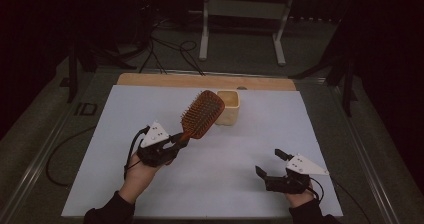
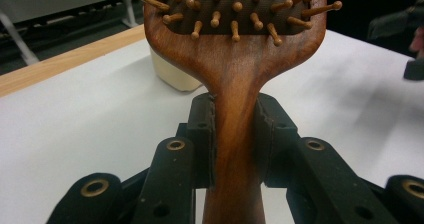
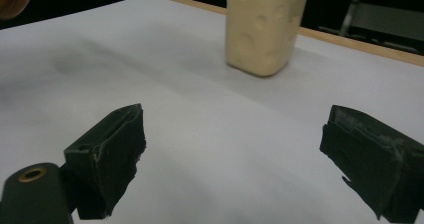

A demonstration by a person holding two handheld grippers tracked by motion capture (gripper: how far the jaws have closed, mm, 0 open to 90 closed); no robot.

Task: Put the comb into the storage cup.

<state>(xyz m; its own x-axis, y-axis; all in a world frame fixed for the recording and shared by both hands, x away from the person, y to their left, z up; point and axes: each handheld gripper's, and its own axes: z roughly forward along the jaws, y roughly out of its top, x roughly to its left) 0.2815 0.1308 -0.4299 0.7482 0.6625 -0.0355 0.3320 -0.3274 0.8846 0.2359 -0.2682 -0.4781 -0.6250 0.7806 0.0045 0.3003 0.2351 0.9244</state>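
Our left gripper (image 1: 176,142) pinches the hairbrush (image 1: 201,114) by its handle above the counter (image 1: 250,149) near the far-edge cup (image 1: 229,106), right fingers (image 3: 107,149) spread; the brush-head's weight could twist it loose.

The left tool (image 1: 176,141) is raised off the table in the person's left hand (image 1: 142,171), its jaws closed tight on what it carries, pointing up and away from the person. The right tool (image 1: 272,164) sits low in the right hand (image 1: 300,196), jaws spread wide with nothing between them, aimed forward and toward the left tool.
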